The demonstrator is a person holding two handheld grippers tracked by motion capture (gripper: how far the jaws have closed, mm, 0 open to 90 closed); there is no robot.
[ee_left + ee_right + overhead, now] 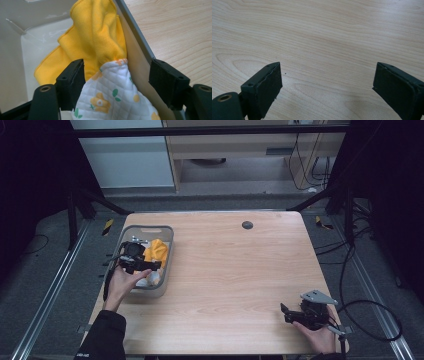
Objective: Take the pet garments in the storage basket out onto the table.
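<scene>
A grey plastic bin (pixel 150 229) stands at the table's left edge with a yellow cloth (pixel 156 251) and a white quilted cloth (pixel 152 279) in it. My left gripper (pixel 151 265) reaches into the bin from the near side. In the left gripper view its jaws stand open (pixel 116 67), one inside the bin and one outside the bin wall (pixel 136 30). The white cloth (pixel 112 95), printed with orange flowers, bulges up between them beside the wall, and the yellow cloth (pixel 95 32) lies crumpled beyond it. My right gripper (pixel 286 313) rests open near the table's front right corner, with bare wood between its jaws (pixel 327 75).
The light wooden table (pixel 235 270) has a dark round grommet (pixel 247 225) near its far edge. Black cables (pixel 370 320) loop on the floor to the right. Metal rails run along the floor on both sides.
</scene>
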